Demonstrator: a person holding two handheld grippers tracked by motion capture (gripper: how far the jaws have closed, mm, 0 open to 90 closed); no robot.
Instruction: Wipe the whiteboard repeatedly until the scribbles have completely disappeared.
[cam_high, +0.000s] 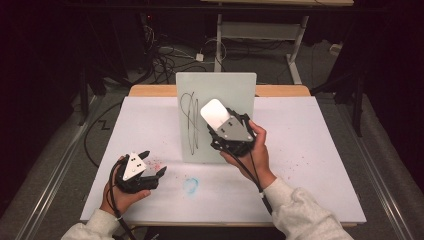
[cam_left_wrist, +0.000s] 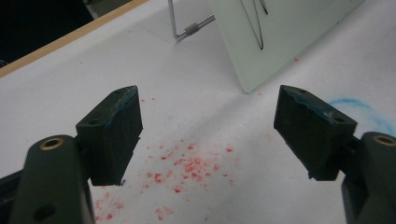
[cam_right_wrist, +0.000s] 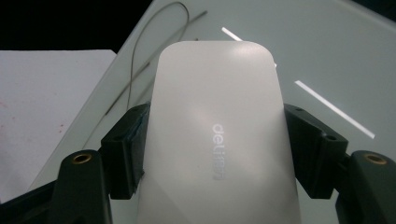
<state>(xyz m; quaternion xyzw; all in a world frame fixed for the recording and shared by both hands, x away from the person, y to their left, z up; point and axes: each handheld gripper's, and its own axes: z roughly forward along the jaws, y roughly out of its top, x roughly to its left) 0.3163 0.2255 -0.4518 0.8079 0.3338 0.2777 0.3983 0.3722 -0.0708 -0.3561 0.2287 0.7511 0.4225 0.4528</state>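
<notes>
Before right tool (cam_high: 216, 119): whiteboard (cam_high: 235, 90) | eraser (cam_high: 214, 114) clamped | red specks (cam_left_wrist: 187, 165) near left tool (cam_high: 152, 162)

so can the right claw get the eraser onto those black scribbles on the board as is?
Probably yes. The right claw grips the white eraser directly before the board, beside the black scribbles; nothing lies between them.

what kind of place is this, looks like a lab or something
Probably a lab or recording workspace, not a home. A paper-covered work table holds a small whiteboard propped on a stand, loose cables run across the floor behind it, and a hand-held right gripper clamps a white eraser.
</notes>
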